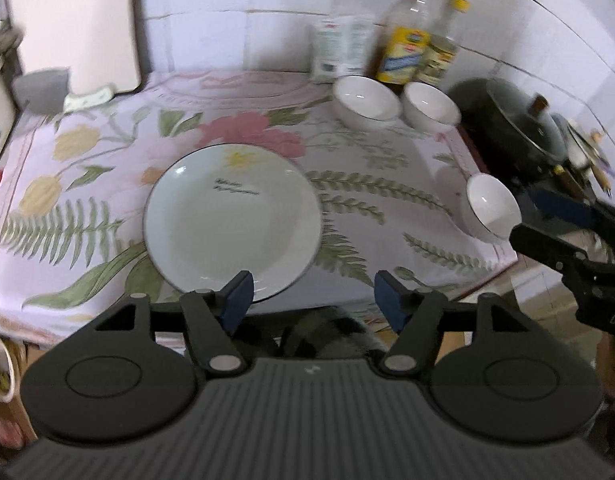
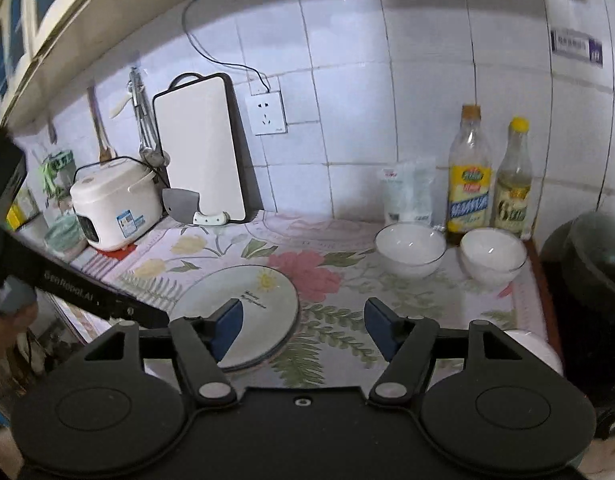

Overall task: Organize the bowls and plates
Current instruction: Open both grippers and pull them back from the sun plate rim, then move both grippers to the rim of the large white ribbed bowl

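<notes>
A white plate (image 1: 231, 220) with a dark rim, a small yellow flower and a line of writing lies flat on the floral cloth (image 1: 367, 184). My left gripper (image 1: 313, 300) hangs open above the plate's near edge, with nothing between its blue pads. Two white bowls (image 1: 365, 102) (image 1: 431, 108) stand upright side by side at the back right. A third bowl (image 1: 491, 208) sits at the cloth's right edge, close to my right gripper (image 1: 547, 224). In the right wrist view the right gripper (image 2: 303, 328) is open and empty above the plate (image 2: 243, 304); the third bowl (image 2: 535, 348) is mostly hidden behind its right finger.
Two bottles (image 2: 469, 184) (image 2: 513, 188) and a white bag (image 2: 407, 196) stand against the tiled wall behind the bowls. A cutting board (image 2: 199, 148), cleaver (image 2: 183, 204) and rice cooker (image 2: 111, 204) fill the back left. A dark lidded pot (image 1: 519, 124) sits right of the cloth.
</notes>
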Demonstrator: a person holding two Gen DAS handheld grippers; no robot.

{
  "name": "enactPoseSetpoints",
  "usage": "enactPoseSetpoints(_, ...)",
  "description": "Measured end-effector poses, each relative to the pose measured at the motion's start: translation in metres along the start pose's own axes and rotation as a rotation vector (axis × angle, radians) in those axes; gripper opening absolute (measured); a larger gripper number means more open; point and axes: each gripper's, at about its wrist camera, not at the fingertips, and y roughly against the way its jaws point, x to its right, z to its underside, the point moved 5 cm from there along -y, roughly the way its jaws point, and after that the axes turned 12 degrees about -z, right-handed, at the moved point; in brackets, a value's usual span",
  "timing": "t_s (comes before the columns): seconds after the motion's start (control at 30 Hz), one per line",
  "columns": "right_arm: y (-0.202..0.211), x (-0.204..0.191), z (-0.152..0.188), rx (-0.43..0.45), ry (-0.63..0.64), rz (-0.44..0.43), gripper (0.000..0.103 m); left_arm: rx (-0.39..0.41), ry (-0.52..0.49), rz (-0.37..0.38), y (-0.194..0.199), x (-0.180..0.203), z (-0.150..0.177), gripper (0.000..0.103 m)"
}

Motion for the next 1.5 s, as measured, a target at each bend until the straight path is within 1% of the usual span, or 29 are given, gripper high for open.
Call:
enactPoseSetpoints(0.07,0.009,0.005,0.005,0.002,0.030,0.020,0.072,0.006,-0.019,-0.001,0.001,0.011,0.001,0.070)
enactPoseSetpoints(0.17,0.024,0.013,0.013,0.002,0.026,0.029,0.072,0.003,-0.052,0.015,-0.001,0.028,0.003,0.072)
enactPoseSetpoints(0.27,0.038,0.020,0.021,0.002,0.026,0.049,0.072,0.007,-0.077,0.012,-0.003,0.042,0.004,0.074)
enactPoseSetpoints(0.4,0.053,0.032,0.032,0.011,0.024,0.066,0.077,0.014,-0.112,0.017,-0.008,0.064,0.006,0.074)
enactPoseSetpoints(0.43,0.055,0.037,0.036,0.003,0.017,0.060,0.079,0.019,-0.131,0.010,-0.009,0.070,0.006,0.074)
enactPoseSetpoints(0.47,0.056,0.040,0.039,-0.004,0.013,0.055,0.083,0.023,-0.151,0.003,-0.010,0.077,0.007,0.074)
enactPoseSetpoints(0.6,0.056,0.057,0.055,-0.013,0.011,0.069,0.084,0.031,-0.209,0.014,-0.014,0.104,0.006,0.074)
enactPoseSetpoints(0.7,0.053,0.072,0.066,-0.005,0.023,0.100,0.087,0.038,-0.229,0.028,-0.019,0.123,0.004,0.075)
enactPoseSetpoints(0.73,0.052,0.077,0.069,0.005,0.027,0.110,0.087,0.044,-0.229,0.033,-0.022,0.129,0.002,0.075)
enactPoseSetpoints(0.77,0.051,0.082,0.073,0.018,0.030,0.117,0.088,0.056,-0.226,0.038,-0.025,0.135,0.000,0.079)
enactPoseSetpoints(0.8,0.051,0.088,0.077,0.034,0.032,0.123,0.090,0.070,-0.219,0.041,-0.029,0.140,-0.001,0.087)
enactPoseSetpoints(0.83,0.050,0.094,0.082,0.051,0.034,0.128,0.091,0.091,-0.208,0.043,-0.033,0.144,-0.003,0.089)
enactPoseSetpoints(0.9,0.047,0.106,0.092,0.081,0.027,0.143,0.092,0.140,-0.178,0.029,-0.041,0.153,-0.007,0.089)
enactPoseSetpoints(0.93,0.044,0.113,0.098,0.087,0.016,0.163,0.092,0.158,-0.165,0.022,-0.045,0.156,-0.009,0.089)
enactPoseSetpoints(1.07,0.035,0.136,0.117,0.073,-0.012,0.217,0.092,0.186,-0.108,0.011,-0.066,0.171,-0.019,0.089)
enactPoseSetpoints(1.17,0.025,0.148,0.130,0.042,-0.007,0.229,0.092,0.190,-0.091,0.028,-0.080,0.186,-0.024,0.089)
enactPoseSetpoints(1.27,0.009,0.158,0.145,0.004,-0.007,0.233,0.092,0.174,-0.090,0.060,-0.093,0.202,-0.026,0.089)
enactPoseSetpoints(1.37,-0.005,0.168,0.154,-0.008,-0.016,0.241,0.092,0.157,-0.098,0.084,-0.107,0.217,-0.027,0.089)
enactPoseSetpoints(1.43,-0.013,0.170,0.158,0.002,-0.013,0.230,0.092,0.143,-0.116,0.114,-0.116,0.229,-0.028,0.089)
enactPoseSetpoints(1.5,-0.022,0.172,0.161,0.004,0.000,0.218,0.096,0.123,-0.110,0.138,-0.126,0.237,-0.029,0.089)
